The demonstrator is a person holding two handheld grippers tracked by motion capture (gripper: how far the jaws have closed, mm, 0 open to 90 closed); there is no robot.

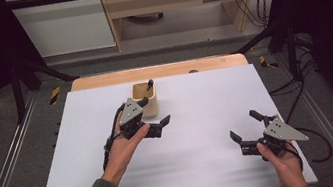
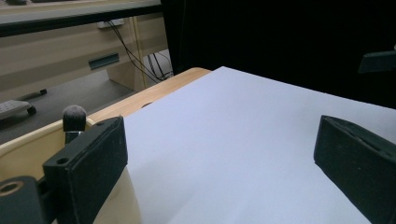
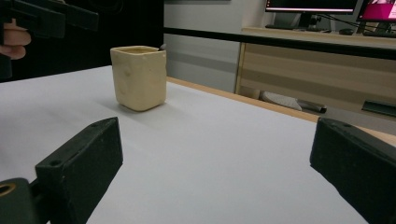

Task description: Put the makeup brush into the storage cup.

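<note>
Hands come in from below in the high view, each with a gripper over the white surface (image 1: pixel 216 166). The left gripper (image 1: pixel 158 117) has its jaws spread wide with nothing between them, just beside the cream cup (image 1: pixel 147 99), which stands upright near the far edge with a dark-tipped brush (image 1: pixel 149 84) poking out of it. The right gripper (image 1: pixel 245 125) sits well apart from the cup, jaws also wide and empty.

Left gripper view: the cup's rim (image 2: pixel 28 140) lies beyond the left jaw, the brush tip (image 2: pixel 74 117) just above that jaw; bare surface between the jaws.

Right gripper view: the cup (image 3: pixel 139 77) stands ahead, beyond the left jaw, nothing between the jaws.
</note>
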